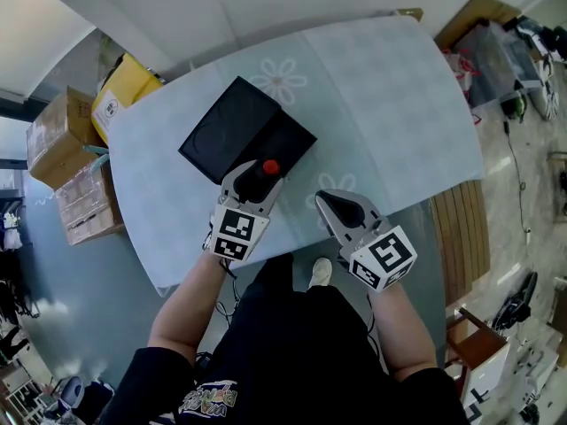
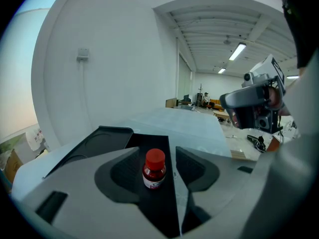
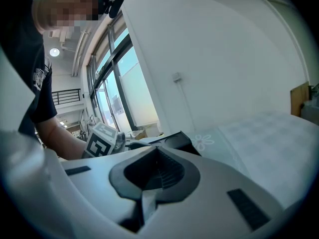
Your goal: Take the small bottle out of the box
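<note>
Head view, with both gripper views. The small red-capped bottle of dark red liquid [image 1: 269, 168] stood upright in the open black rectangular box [image 1: 221, 131] at frame centre, on the pale blue flower-patterned table [image 1: 381, 87]. The left gripper [image 1: 259, 177] was placed over the box with its jaws well apart, one on either side of the bottle and a visible gap on each side; nothing was gripped. The right gripper [image 1: 330, 204], lower right of centre, had its jaws pressed together and held nothing. The approach appeared complete; closing on the bottle and lifting it out remained.
</note>
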Demonstrator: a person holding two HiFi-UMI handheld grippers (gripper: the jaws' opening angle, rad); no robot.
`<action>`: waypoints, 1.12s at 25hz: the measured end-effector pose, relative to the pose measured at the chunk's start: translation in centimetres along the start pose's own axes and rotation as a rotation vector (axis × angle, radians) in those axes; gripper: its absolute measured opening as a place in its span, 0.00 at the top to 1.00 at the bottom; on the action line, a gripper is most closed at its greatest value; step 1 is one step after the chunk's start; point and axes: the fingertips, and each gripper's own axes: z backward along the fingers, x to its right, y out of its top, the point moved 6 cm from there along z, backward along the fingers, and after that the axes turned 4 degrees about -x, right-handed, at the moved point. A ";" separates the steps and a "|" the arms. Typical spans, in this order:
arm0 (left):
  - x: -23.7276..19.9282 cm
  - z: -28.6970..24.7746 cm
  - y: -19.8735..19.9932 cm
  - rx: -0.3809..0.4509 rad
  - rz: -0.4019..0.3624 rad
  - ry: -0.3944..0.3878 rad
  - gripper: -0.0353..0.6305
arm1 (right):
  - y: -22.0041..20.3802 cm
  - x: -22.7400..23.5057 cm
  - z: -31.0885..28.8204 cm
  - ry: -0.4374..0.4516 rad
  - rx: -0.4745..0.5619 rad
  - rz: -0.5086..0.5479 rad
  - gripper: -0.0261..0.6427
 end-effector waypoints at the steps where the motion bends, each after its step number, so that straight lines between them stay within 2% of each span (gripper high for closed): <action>1: 0.0 -0.3 -0.1 -0.005 0.003 -0.005 0.61 | 0.0 0.1 0.0 -0.003 -0.003 -0.001 0.93; 19: -0.8 -3.2 -1.0 -0.048 0.030 -0.031 0.62 | -0.7 1.5 -0.3 -0.052 -0.030 -0.036 0.93; 23: -0.7 -3.3 -1.0 -0.040 0.025 -0.028 0.69 | -0.7 1.7 -0.3 -0.053 -0.031 -0.039 0.93; 28: -0.7 -3.2 -0.9 -0.031 0.025 -0.020 0.70 | -0.7 1.8 -0.2 -0.052 -0.031 -0.044 0.93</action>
